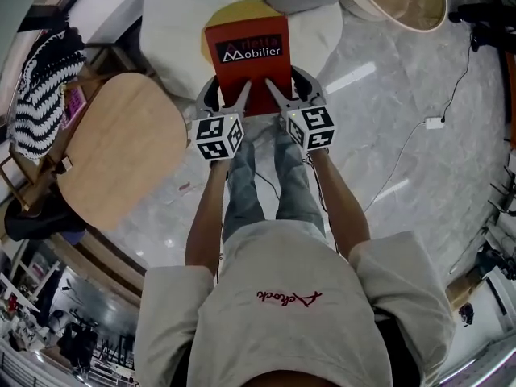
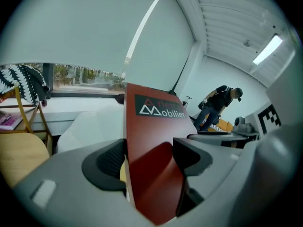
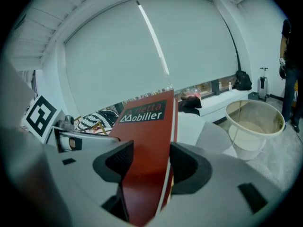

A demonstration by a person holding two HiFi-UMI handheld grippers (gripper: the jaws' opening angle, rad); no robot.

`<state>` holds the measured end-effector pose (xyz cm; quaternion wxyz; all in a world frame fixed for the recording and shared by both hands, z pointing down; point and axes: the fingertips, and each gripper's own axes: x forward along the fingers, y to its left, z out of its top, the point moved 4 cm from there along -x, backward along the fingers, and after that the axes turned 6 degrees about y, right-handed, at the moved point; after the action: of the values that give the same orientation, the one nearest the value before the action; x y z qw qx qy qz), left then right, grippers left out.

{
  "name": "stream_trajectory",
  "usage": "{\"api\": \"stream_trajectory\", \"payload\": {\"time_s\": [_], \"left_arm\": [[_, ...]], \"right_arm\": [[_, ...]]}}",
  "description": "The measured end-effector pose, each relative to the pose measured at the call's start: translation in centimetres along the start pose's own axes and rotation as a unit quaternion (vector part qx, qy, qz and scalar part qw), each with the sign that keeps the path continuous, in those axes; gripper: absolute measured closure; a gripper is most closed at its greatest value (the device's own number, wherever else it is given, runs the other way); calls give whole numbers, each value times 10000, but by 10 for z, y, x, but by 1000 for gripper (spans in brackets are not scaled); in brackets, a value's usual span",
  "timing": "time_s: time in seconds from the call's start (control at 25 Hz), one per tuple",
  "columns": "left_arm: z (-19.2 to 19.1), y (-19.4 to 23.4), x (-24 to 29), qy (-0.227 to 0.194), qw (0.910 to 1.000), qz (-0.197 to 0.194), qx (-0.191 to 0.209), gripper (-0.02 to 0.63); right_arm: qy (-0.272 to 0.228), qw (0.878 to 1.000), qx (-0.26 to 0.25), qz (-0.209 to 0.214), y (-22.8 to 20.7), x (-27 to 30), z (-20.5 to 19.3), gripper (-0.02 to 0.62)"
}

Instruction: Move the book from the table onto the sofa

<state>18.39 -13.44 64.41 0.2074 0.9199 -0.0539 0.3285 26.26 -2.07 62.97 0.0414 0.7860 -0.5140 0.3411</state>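
Gripping: left gripper and right gripper both clench the book
Sofa: dead ahead, 12 o'clock
Book axis: 6-to-12

**Head view:** mounted on the person's head, aimed steeply down past the shoulders and both forearms to the floor. Stands well back from the red book. Its wide field takes in the white sofa and the round wooden table.

**Left gripper view:** rides on the left gripper, looks along its jaws, tilted up toward window and ceiling. Very near; the book fills the centre.

**Right gripper view:** rides on the right gripper, equally near, same forward aim. A pale tub stands at right.

**Shared:** all three show the book's cover label and the sofa. The head and right gripper views share the tub.
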Motion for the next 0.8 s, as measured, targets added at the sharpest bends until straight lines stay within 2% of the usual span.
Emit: {"api": "stream_trajectory", "payload": {"time_s": [0.36,0.8], "left_arm": [[-79,13,24,454,9986,25,-253,284],[-134,36,69,793,9957,32,-474,284]], "right_arm": [[449,9986,269,33,-7,20,-81,345],[823,9957,417,72,-28,60,-138,345]]}}
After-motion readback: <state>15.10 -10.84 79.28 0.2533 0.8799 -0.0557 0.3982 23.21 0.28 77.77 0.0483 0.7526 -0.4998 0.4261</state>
